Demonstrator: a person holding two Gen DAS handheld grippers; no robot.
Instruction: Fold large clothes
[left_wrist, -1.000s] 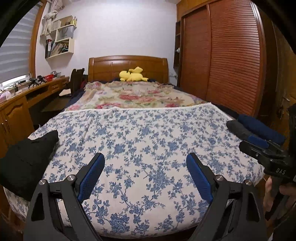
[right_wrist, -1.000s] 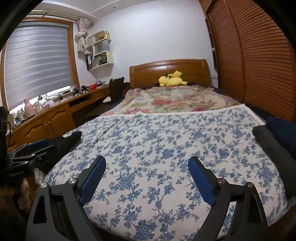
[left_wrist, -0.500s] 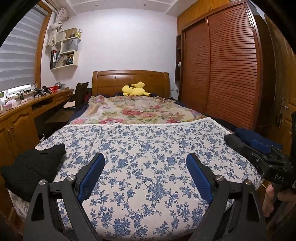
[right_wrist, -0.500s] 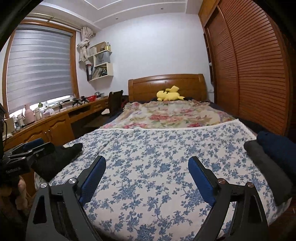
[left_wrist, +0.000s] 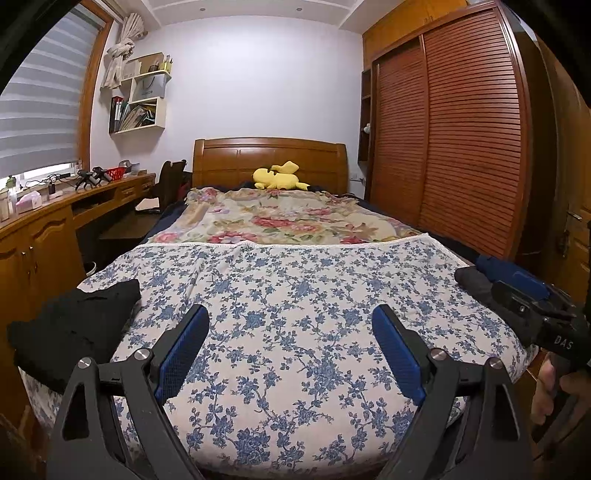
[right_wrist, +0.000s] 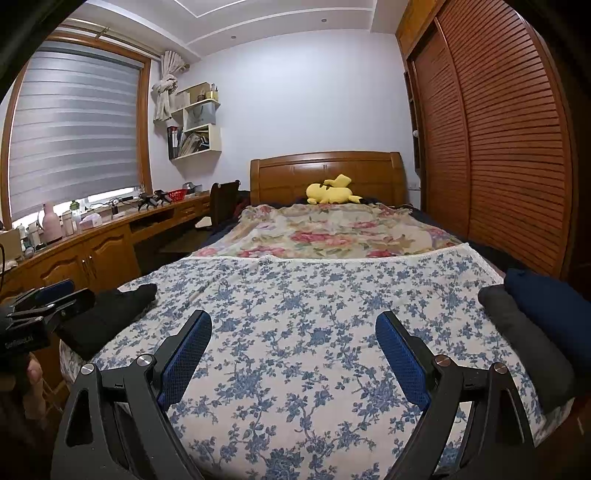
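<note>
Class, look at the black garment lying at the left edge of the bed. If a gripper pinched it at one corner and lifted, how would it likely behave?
The black garment looks like soft cloth, slumped in loose folds, so it would probably hang limp. It is unlikely to roll or slide far on the blue floral cover. Part of it overhangs the bed's edge, so a push might tip it off.

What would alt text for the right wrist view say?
The right gripper, open and holding nothing, hovers over the foot of a bed covered by a blue-flowered sheet. A black garment lies at the left edge, folded grey and navy clothes at the right. A yellow plush toy rests by the headboard.
</note>
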